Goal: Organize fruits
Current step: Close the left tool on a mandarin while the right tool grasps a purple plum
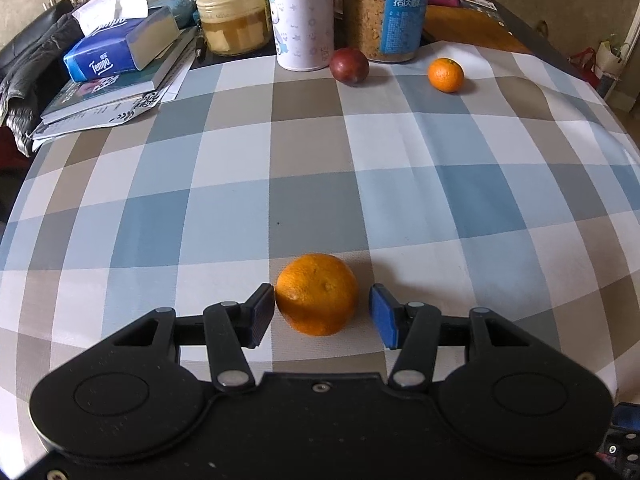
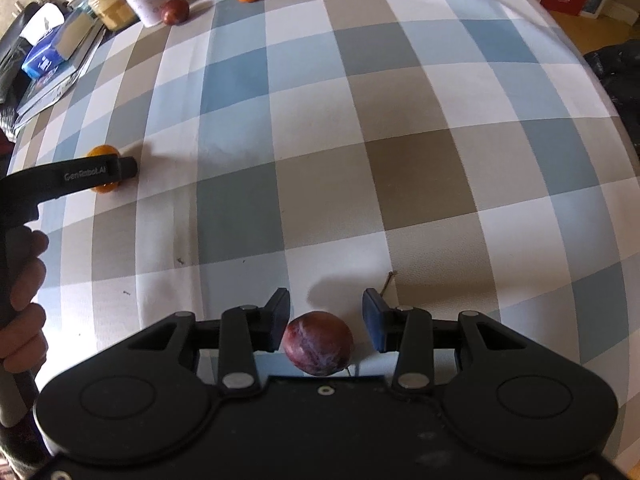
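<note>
Left gripper [image 1: 322, 314] points down at the checked cloth [image 1: 440, 184], an orange [image 1: 317, 294] between its pads. Left pad touches or nearly touches the fruit; right pad [image 1: 383, 316] stands apart, a gap showing, so jaws are open around it, not clamped. Right gripper [image 2: 326, 318] also points down, a plum [image 2: 318, 343] low between its fingers, close to the body; left finger just beside it, right finger clear, jaws open. From the right wrist, the left gripper shows far off to the left with the orange partly hidden behind its finger, a hand [image 2: 22, 300] on the handle. Beyond the left gripper, at the far edge: a second plum [image 1: 349, 66] beside a white tube [image 1: 302, 12], a small orange [image 1: 445, 75] right of it, near a blue-labelled jar [image 1: 384, 8]. Far left: tissue pack [image 1: 116, 50] on books [image 1: 108, 96], yellow-lidded jar [image 1: 234, 12].
</note>
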A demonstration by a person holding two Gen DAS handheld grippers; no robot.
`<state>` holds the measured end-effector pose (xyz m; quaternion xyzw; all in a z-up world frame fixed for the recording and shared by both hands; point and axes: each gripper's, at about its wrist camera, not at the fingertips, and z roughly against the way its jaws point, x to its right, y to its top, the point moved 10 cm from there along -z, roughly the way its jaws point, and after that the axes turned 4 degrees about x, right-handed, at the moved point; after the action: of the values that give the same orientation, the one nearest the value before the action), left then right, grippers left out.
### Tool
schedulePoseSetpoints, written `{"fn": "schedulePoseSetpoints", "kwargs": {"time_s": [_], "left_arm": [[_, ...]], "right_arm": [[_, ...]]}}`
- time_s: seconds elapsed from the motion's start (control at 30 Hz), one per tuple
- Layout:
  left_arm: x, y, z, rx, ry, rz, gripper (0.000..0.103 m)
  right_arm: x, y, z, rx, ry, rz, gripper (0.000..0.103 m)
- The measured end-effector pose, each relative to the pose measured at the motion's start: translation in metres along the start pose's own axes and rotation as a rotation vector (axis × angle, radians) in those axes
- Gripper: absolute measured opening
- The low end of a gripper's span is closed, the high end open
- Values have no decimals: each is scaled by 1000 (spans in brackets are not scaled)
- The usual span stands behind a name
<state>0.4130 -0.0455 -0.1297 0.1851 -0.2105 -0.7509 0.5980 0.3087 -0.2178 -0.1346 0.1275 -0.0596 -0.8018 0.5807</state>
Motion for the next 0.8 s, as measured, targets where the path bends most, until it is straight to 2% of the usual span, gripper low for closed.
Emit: {"fn": "schedulePoseSetpoints", "kwargs": {"time_s": [0.3, 0.8], "left_arm": [[-1, -2, -5, -20, -6, 14, 59], [-5, -1, -5, -29, -39, 37, 59]], "right_arm": [[1, -7, 11, 20, 1, 24, 43], [-6, -25, 1, -16, 17, 22, 45]]}}
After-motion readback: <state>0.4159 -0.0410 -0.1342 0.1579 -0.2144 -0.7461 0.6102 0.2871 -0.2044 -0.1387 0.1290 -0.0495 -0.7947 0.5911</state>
